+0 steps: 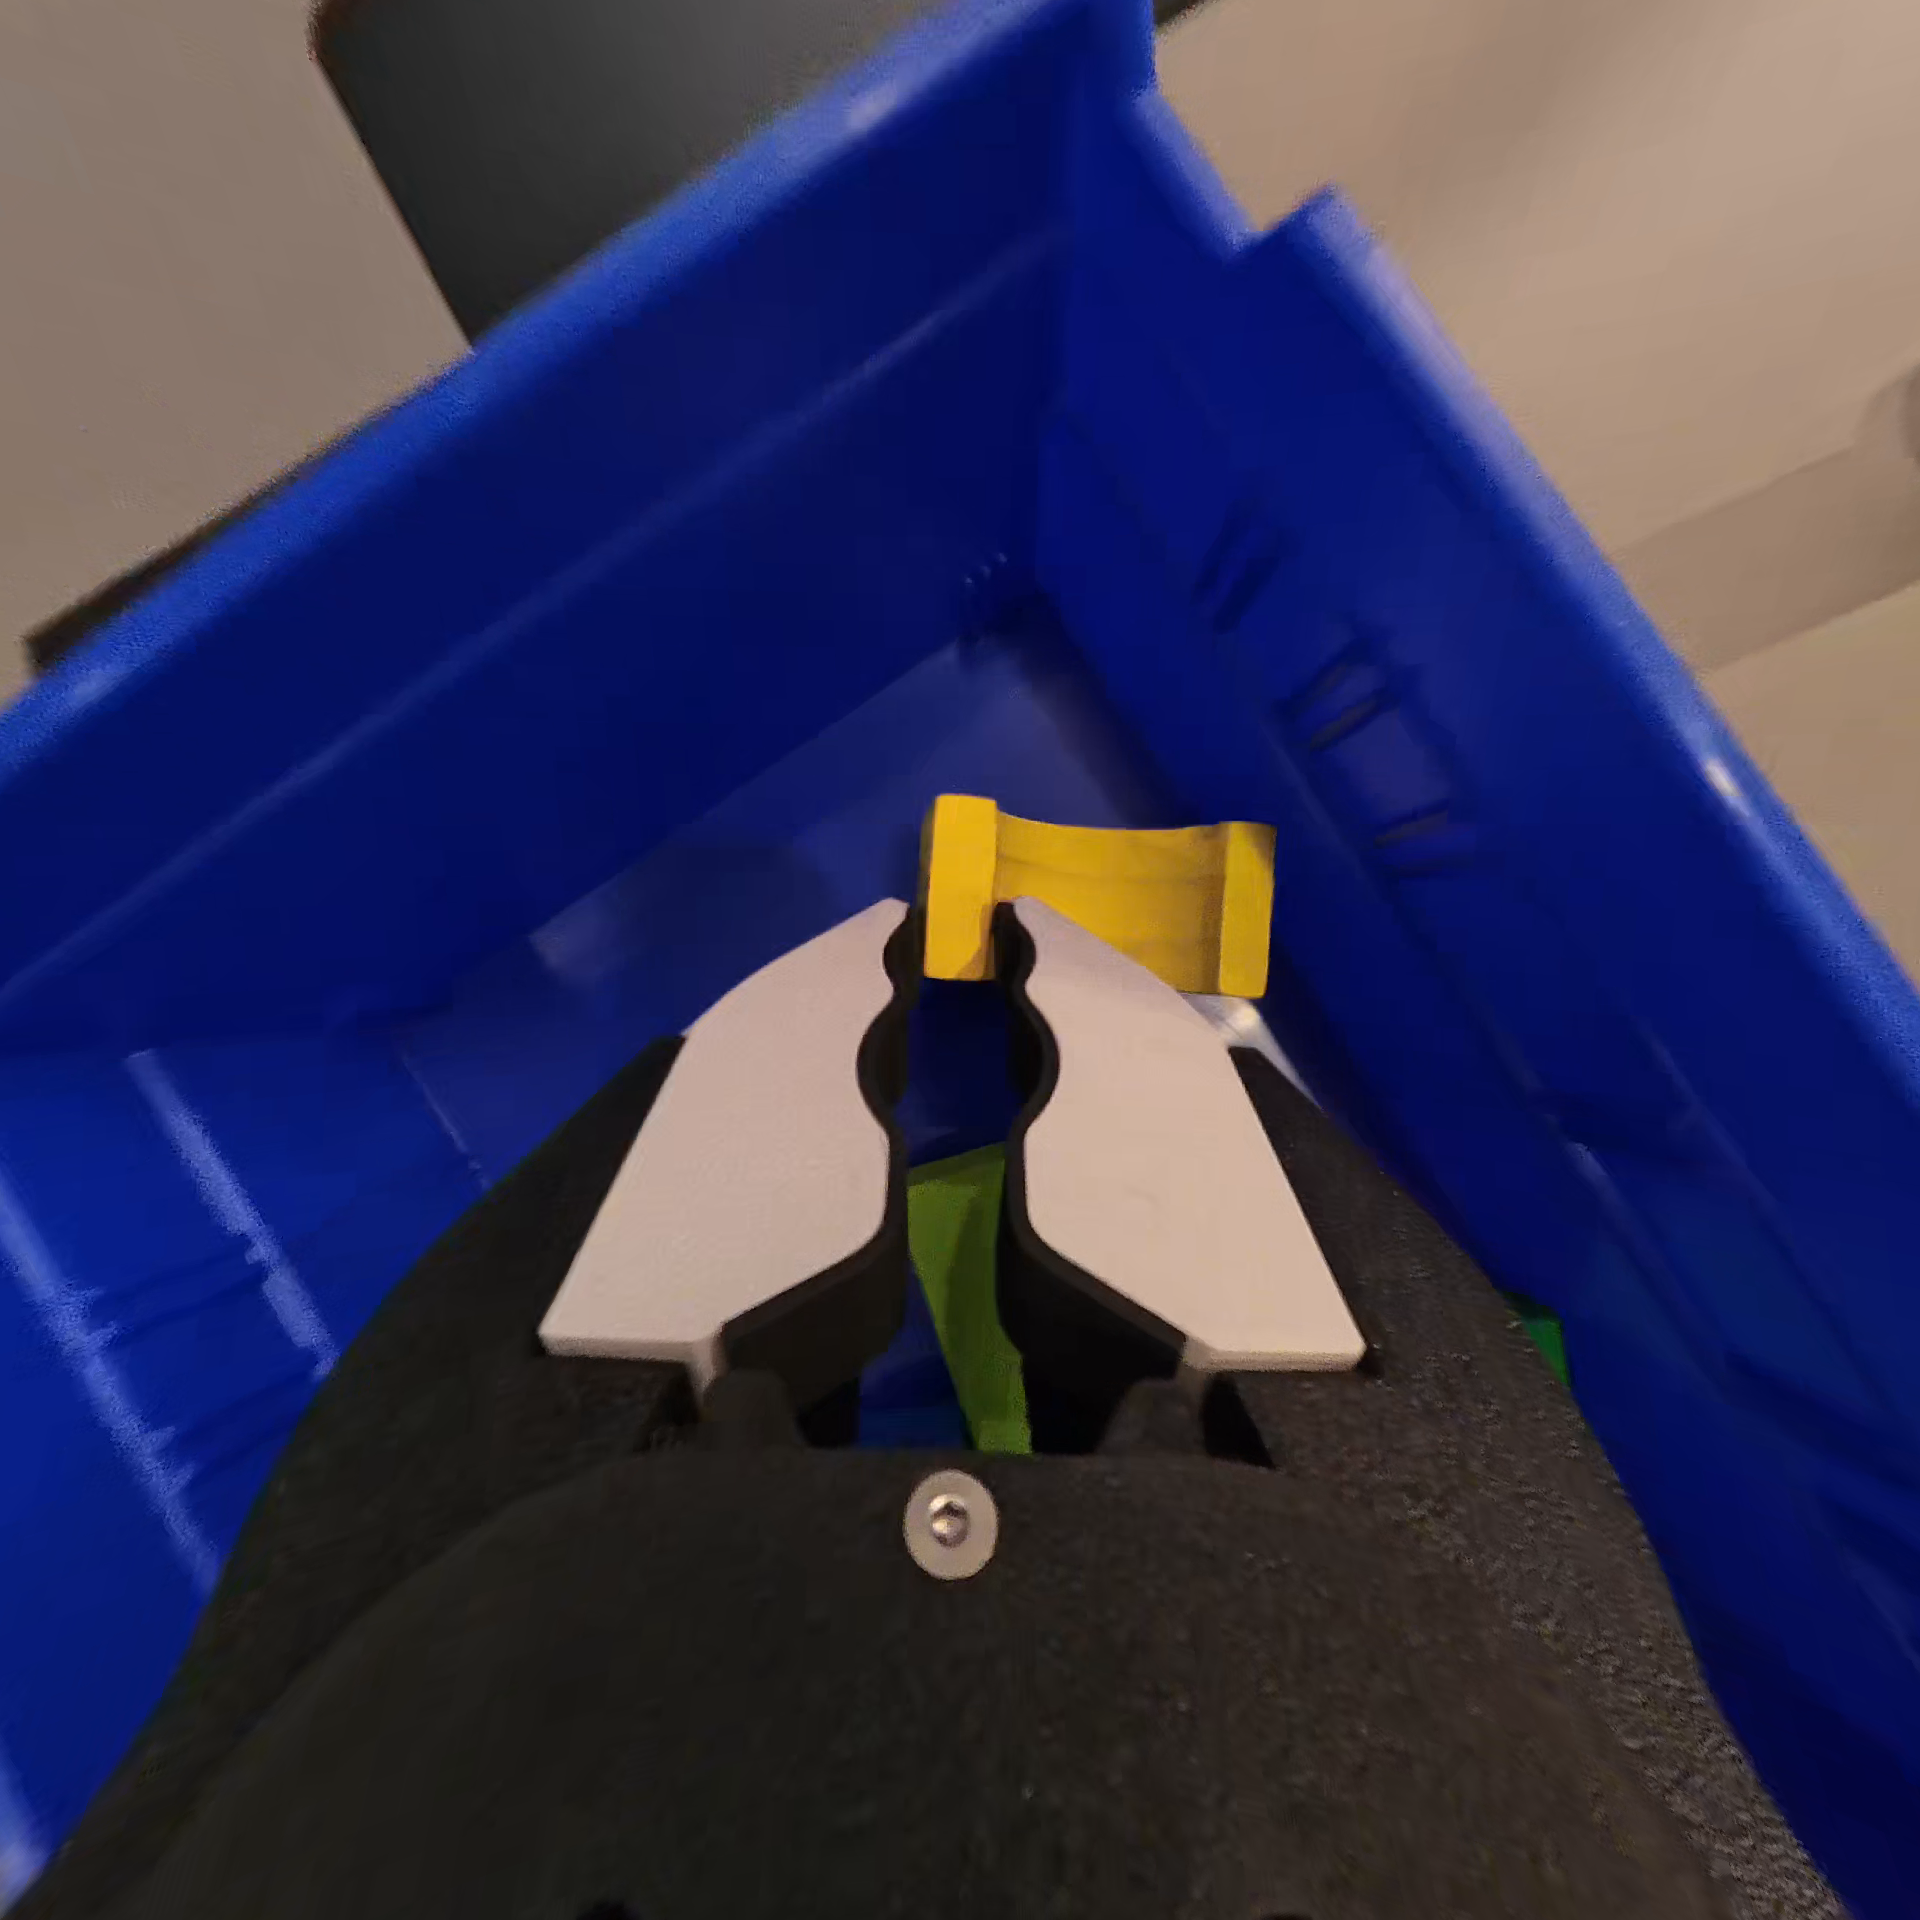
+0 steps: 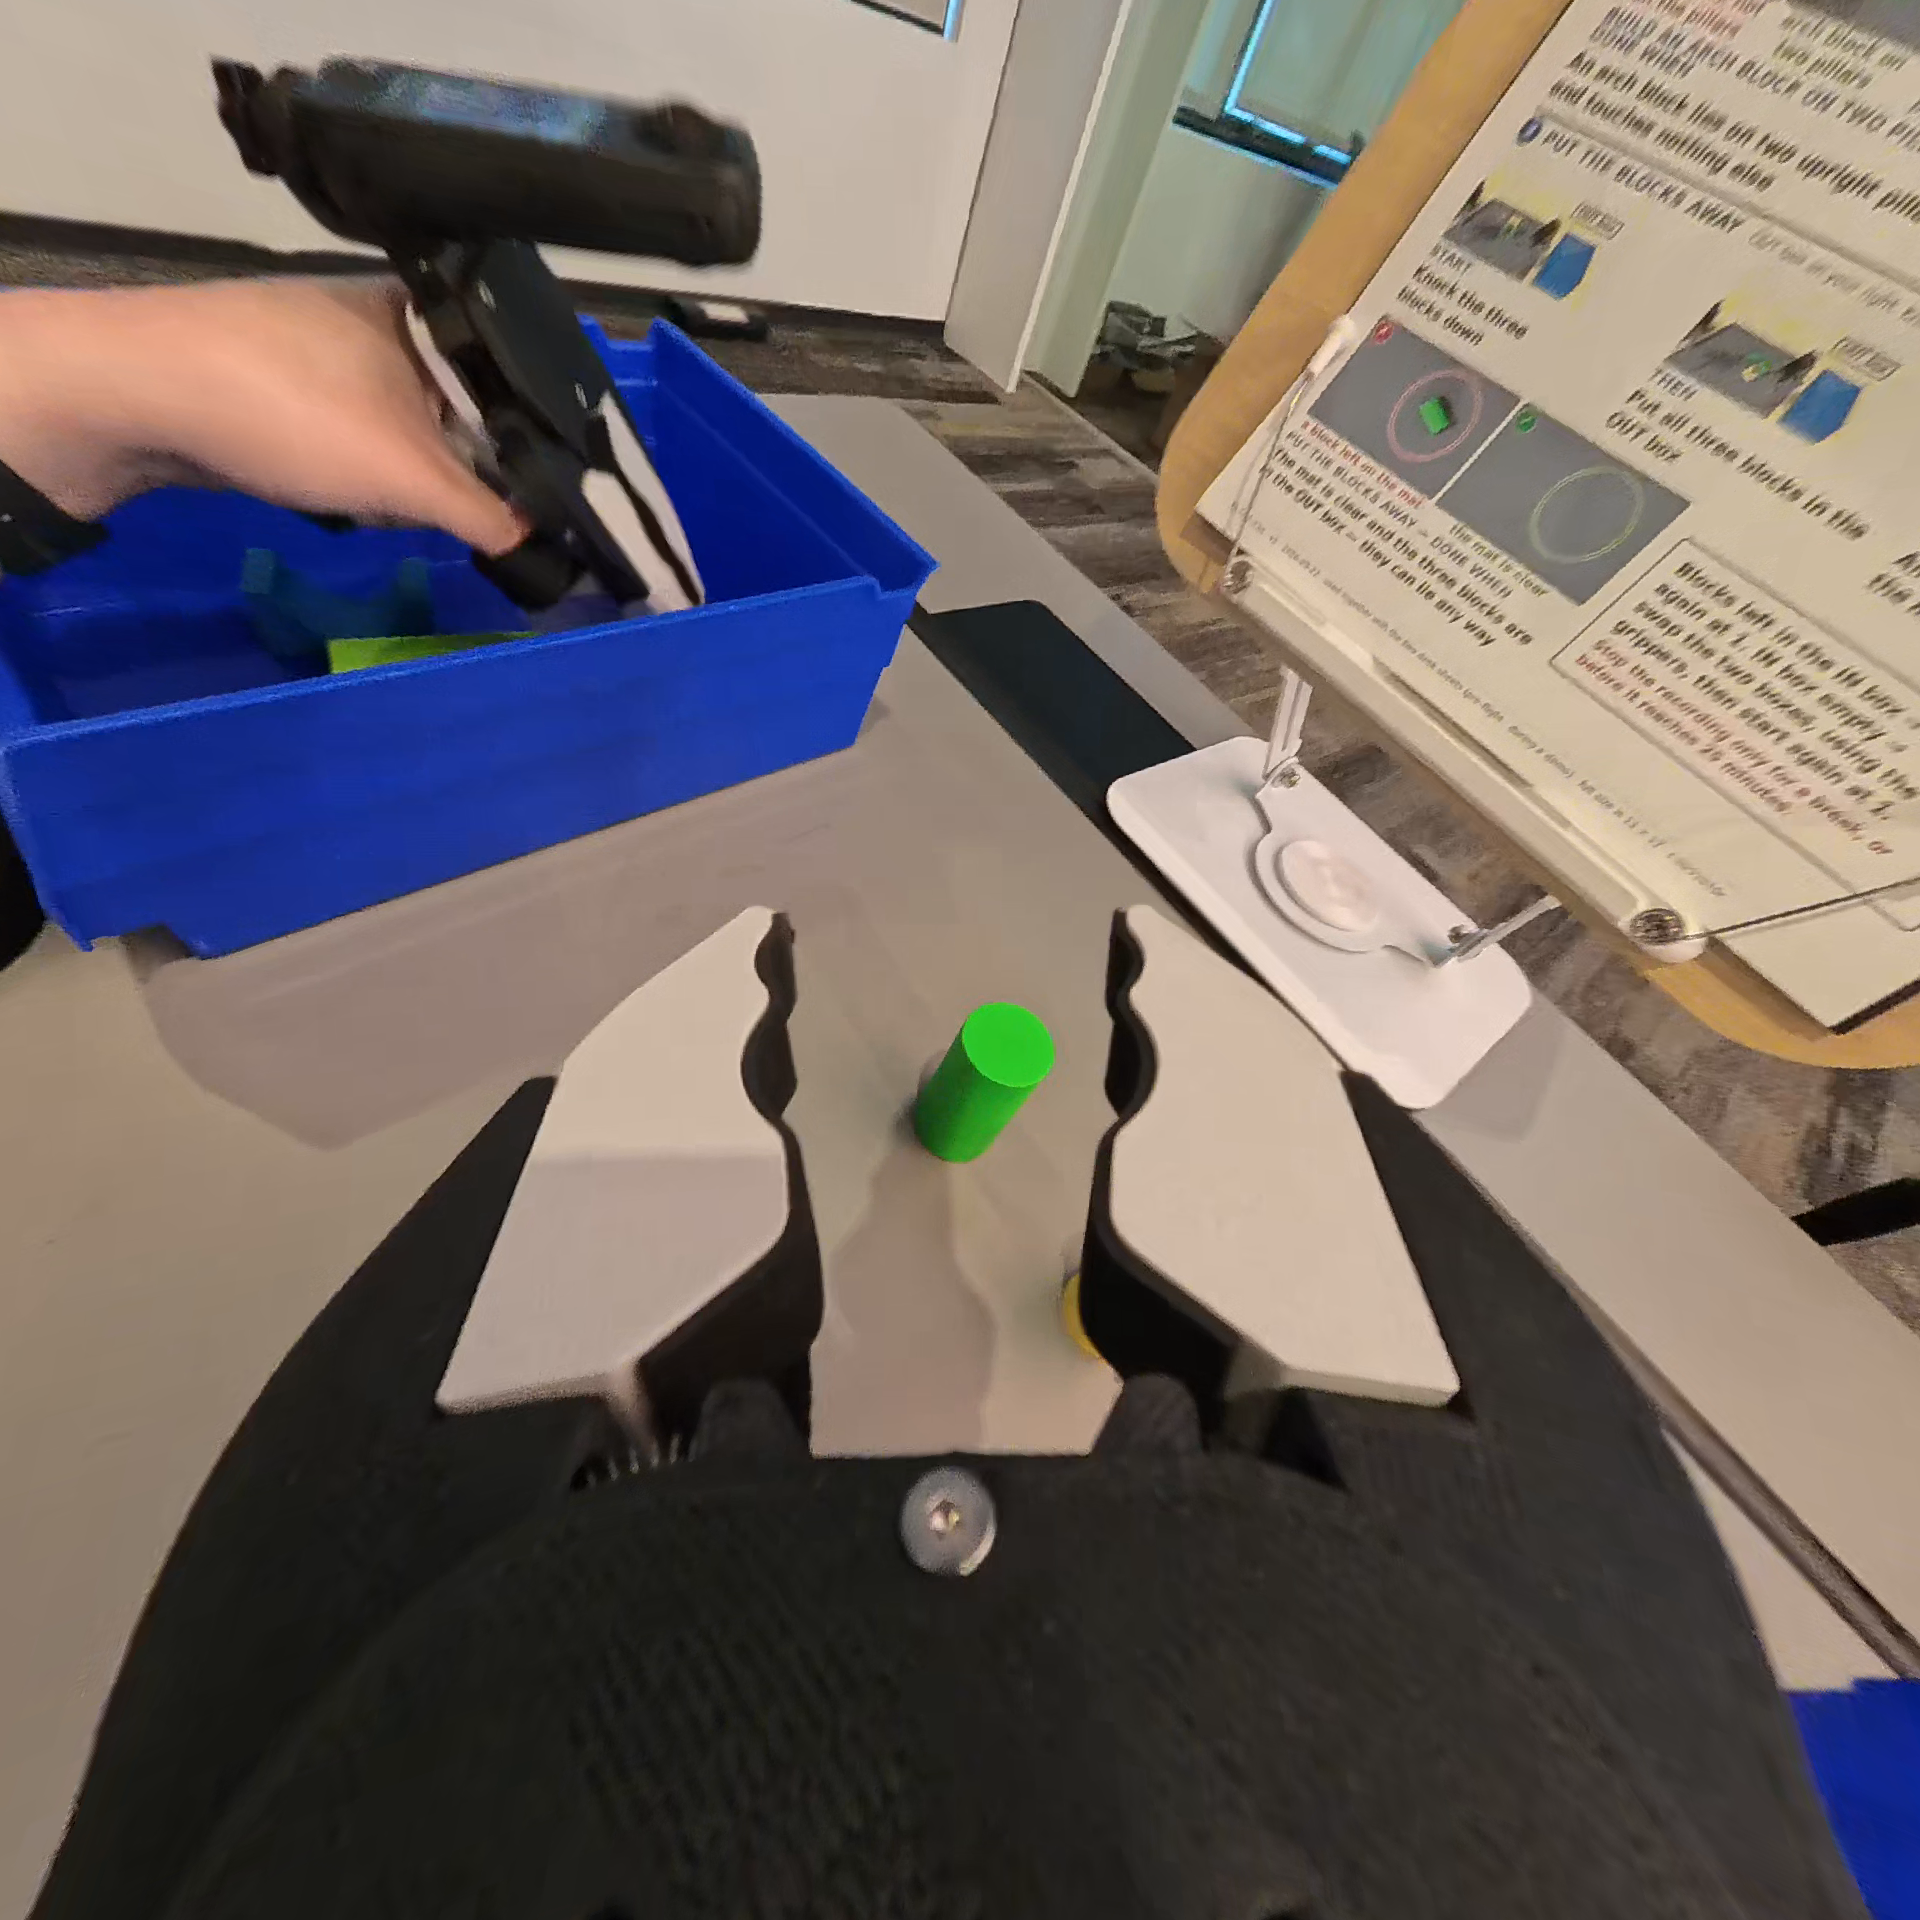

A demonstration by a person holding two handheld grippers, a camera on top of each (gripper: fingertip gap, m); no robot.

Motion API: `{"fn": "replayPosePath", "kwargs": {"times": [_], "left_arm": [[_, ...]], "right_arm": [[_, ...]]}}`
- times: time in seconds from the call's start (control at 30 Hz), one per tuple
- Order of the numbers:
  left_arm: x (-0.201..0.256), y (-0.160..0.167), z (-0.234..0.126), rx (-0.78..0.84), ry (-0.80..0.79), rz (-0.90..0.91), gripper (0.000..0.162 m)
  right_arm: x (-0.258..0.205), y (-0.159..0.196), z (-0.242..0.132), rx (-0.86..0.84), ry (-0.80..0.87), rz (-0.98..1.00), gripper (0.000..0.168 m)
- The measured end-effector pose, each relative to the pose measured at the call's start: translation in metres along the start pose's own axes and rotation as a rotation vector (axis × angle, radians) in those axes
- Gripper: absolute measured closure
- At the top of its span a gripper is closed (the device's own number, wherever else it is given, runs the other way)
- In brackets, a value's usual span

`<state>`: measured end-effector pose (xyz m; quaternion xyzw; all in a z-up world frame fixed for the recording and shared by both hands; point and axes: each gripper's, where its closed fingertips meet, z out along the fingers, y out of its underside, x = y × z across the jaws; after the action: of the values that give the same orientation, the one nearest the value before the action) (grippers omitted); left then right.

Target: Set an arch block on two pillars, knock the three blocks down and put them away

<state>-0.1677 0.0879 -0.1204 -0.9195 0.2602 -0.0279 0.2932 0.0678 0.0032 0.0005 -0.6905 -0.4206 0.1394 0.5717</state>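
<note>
My left gripper (image 1: 956, 920) reaches inside the blue bin (image 1: 623, 520) and is shut on one leg of a yellow arch block (image 1: 1122, 894), which it holds above the bin floor near a corner. A green block (image 1: 961, 1278) lies in the bin under the fingers. In the right wrist view a hand holds the left gripper (image 2: 665, 592) in the blue bin (image 2: 468, 769). My right gripper (image 2: 951, 935) is open and empty, above the grey table. A green cylinder (image 2: 982, 1081) stands upright on the table ahead, between its fingers. A small yellow piece (image 2: 1078, 1325) peeks out beside the right finger.
A dark blue arch block (image 2: 322, 613) and a green block (image 2: 416, 649) lie in the bin. A white stand base (image 2: 1320, 914) carries an instruction board (image 2: 1558, 468) at the right. A dark mat (image 2: 1039, 675) lies beyond the bin. Another blue object (image 2: 1860, 1797) is at the bottom right. Between my right fingertips and the blue object (image 2: 1860, 1797) there is roughly 30 cm.
</note>
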Motion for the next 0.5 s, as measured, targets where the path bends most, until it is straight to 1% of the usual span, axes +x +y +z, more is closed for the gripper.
{"fn": "replayPosePath", "kwargs": {"times": [0.1, 0.17, 0.23, 0.27, 0.33, 0.4, 0.5], "left_arm": [[-0.003, -0.007, -0.024, 0.056, -0.002, 0.005, 0.148], [-0.007, -0.013, -0.040, 0.096, -0.031, 0.028, 0.148], [-0.007, -0.022, -0.064, 0.146, -0.055, 0.061, 0.148], [-0.001, -0.032, -0.079, 0.200, -0.053, 0.086, 0.148], [0.028, -0.057, -0.116, 0.346, 0.012, 0.151, 0.149], [0.075, -0.083, -0.154, 0.525, 0.106, 0.282, 0.149], [0.156, -0.102, -0.198, 0.719, 0.239, 0.496, 0.149]], "right_arm": [[-0.002, 0.007, 0.003, -0.014, -0.042, 0.048, 0.110], [-0.002, 0.010, 0.004, -0.018, -0.066, 0.075, 0.110], [-0.006, 0.008, 0.004, -0.004, -0.115, 0.101, 0.110], [-0.009, 0.006, 0.003, 0.008, -0.144, 0.119, 0.111], [-0.017, -0.002, -0.001, 0.046, -0.225, 0.179, 0.111], [-0.027, -0.013, -0.008, 0.086, -0.350, 0.291, 0.111], [-0.037, -0.034, -0.026, 0.150, -0.620, 0.579, 0.110]]}}
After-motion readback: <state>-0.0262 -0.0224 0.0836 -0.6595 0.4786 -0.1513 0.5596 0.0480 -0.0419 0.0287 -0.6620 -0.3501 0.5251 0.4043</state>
